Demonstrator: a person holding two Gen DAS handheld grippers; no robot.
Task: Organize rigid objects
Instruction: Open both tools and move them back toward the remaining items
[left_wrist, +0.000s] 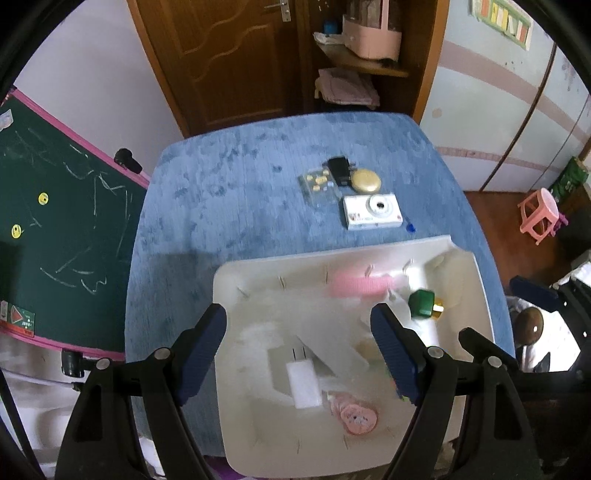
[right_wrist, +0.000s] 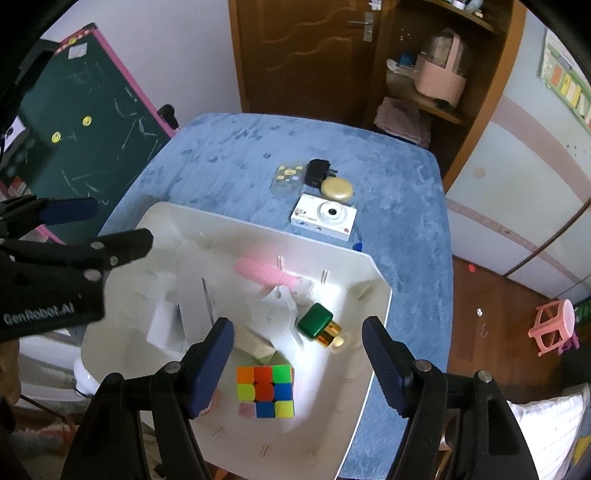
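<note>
The left gripper (left_wrist: 299, 345) has its blue-padded fingers spread wide with nothing between them, hanging over the near left part of a white divided tray (left_wrist: 258, 273); below them a white charger (left_wrist: 303, 384) with two prongs lies in a compartment, and a pink round item (left_wrist: 356, 419) sits just beside it toward the tray's near edge. The right gripper (right_wrist: 298, 363) also has its fingers well apart and holds nothing, poised above the tray's near right part, where a colourful puzzle cube (right_wrist: 265, 391) rests directly under the gap. Just beyond the cube a green-capped bottle (right_wrist: 320, 326) with a gold neck lies on its side near the tray's right wall, and a pink comb-like piece (right_wrist: 264, 275) lies across the far compartments, blurred. The tray fills the near end of the blue tabletop (right_wrist: 229, 155), its right rim running close to the tabletop's right edge. Beyond the tray's far rim, toward the middle of the tabletop, a white camera (right_wrist: 325, 216) lies flat, with a gold round compact (right_wrist: 336, 189) touching or just behind it, a black adapter (right_wrist: 317, 171) beside that, and a clear packet (right_wrist: 287, 177) with yellow bits to the left. A small blue thing (right_wrist: 357, 245) peeks out between camera and tray.
</note>
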